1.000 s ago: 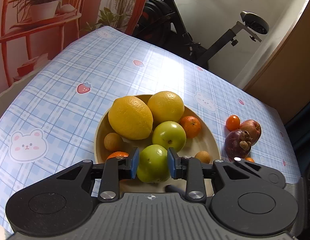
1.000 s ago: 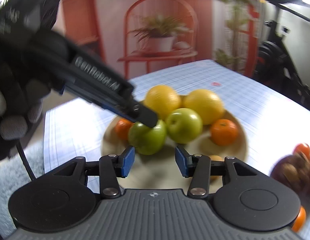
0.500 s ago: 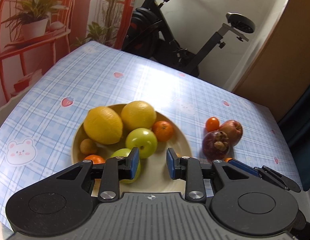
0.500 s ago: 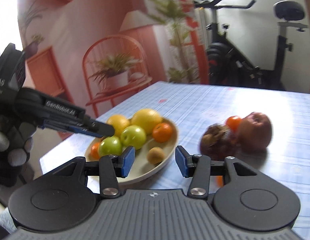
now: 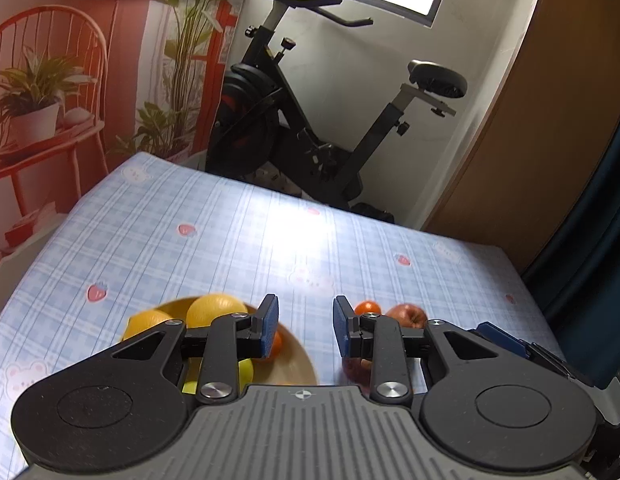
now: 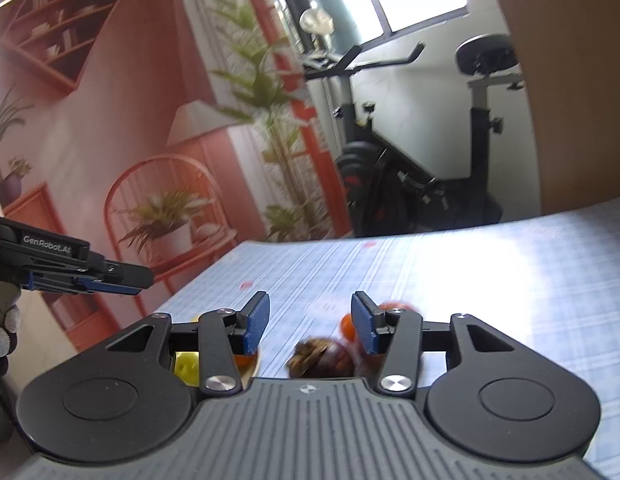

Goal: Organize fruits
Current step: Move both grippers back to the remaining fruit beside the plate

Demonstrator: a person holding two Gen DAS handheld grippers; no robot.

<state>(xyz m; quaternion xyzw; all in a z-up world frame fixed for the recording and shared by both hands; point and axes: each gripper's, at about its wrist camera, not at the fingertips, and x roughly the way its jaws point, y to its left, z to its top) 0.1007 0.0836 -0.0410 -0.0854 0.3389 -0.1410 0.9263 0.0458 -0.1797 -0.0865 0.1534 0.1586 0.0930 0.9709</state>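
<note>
Both grippers hang above a checked tablecloth (image 5: pixel 214 232). The left gripper (image 5: pixel 303 326) and right gripper (image 6: pixel 309 322) each show jaws apart, gripping nothing, near a bowl (image 5: pixel 298 360) of fruit.

A table covered with a blue plaid cloth (image 5: pixel 214 240), printed with small strawberries and bears, carries all items. A tan round plate (image 5: pixel 298 364) of fruit rests on the cloth at the near left. Just right of the plate, directly on the cloth, a small orange fruit (image 5: pixel 368 307), a red apple (image 5: pixel 408 315) and a dark purple mangosteen (image 6: pixel 322 356) lie clustered together.
</note>
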